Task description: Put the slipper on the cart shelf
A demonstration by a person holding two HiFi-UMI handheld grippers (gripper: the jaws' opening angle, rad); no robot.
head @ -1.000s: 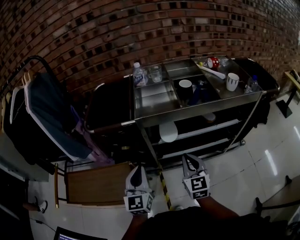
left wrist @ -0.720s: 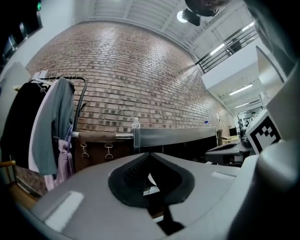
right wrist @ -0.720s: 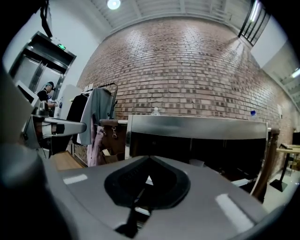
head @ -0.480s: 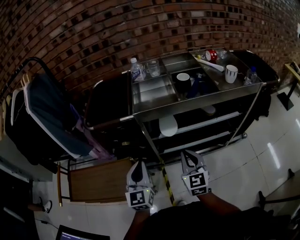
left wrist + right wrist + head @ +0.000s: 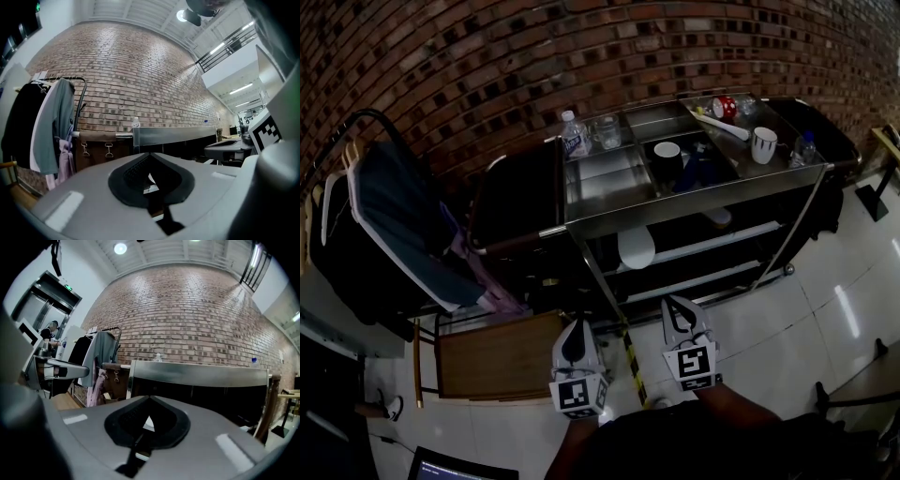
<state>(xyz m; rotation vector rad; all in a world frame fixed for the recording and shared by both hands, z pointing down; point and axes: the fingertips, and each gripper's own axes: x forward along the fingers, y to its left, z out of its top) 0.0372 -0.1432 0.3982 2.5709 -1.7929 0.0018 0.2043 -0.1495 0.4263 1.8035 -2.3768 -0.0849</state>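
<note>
A white slipper (image 5: 636,248) lies on the middle shelf of the steel cart (image 5: 694,208), under the top tray. A second pale shape (image 5: 719,217) shows on the same shelf further right; I cannot tell what it is. My left gripper (image 5: 573,339) and right gripper (image 5: 679,314) hang side by side low in the head view, above the floor in front of the cart and apart from it. Each points toward the cart. Both are shut with nothing held, as the left gripper (image 5: 149,157) and right gripper (image 5: 149,400) show in their own views.
The cart's top tray holds a water bottle (image 5: 574,139), a glass jar (image 5: 607,133), two mugs (image 5: 667,157) (image 5: 764,144) and a red can (image 5: 727,106). A black bag (image 5: 516,206) hangs on the cart's left end. A clothes rack (image 5: 389,225) and a wooden board (image 5: 497,361) stand left.
The head view has shifted slightly, so the cart sits a little higher in it. Both grippers stay shut and in nearly the same place.
</note>
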